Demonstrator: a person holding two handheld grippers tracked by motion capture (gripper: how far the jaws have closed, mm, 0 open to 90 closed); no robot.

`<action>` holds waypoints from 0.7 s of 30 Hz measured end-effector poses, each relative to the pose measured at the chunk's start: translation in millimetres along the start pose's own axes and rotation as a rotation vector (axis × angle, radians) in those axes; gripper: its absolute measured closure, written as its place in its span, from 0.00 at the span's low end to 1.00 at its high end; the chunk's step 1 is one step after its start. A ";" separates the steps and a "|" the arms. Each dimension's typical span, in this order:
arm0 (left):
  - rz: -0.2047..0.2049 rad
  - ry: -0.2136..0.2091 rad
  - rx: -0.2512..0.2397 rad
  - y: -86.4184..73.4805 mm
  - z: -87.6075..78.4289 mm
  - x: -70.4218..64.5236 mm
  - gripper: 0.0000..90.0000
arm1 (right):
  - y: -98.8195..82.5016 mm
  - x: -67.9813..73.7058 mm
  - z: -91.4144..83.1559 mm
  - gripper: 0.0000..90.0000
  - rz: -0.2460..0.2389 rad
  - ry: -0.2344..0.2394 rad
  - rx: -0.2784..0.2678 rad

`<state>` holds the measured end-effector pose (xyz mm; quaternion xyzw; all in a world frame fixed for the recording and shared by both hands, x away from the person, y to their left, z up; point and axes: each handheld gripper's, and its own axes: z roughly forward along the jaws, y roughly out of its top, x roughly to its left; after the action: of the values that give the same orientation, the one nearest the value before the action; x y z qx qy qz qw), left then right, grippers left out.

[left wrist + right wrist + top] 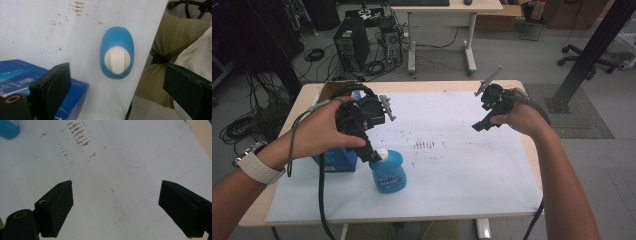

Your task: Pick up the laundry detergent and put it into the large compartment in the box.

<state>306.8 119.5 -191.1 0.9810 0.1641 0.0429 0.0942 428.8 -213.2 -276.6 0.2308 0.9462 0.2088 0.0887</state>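
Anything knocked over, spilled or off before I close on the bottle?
Nothing spilled. The blue bottle stands upright, white cap on. Only oddity: brown smudges stain the white sheet mid-table. Left gripper is open above the bottle.

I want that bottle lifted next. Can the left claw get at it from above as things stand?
Probably yes. The left claw hangs open right above the bottle, its cap between the jaws, nothing in between. The box sits off to one side.

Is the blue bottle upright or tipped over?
Upright. The bottle stands on its base with its white cap on top, seen from straight above between the open left gripper's jaws.
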 end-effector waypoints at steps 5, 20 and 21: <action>0.008 -0.004 0.000 3.1 3.2 -0.7 0.09 | 0.4 -0.6 0.4 0.14 -0.002 -0.001 0.002; 0.013 -0.016 0.009 6.6 18.4 -0.9 0.10 | 0.0 -0.8 0.0 0.14 -0.001 -0.002 0.000; 0.014 -0.018 0.006 6.8 18.5 -1.0 0.10 | 0.1 -0.7 0.1 0.14 -0.001 -0.002 -0.001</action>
<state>310.2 109.7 -208.0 0.9828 0.1566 0.0340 0.0922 429.5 -213.5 -276.6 0.2305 0.9461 0.2090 0.0897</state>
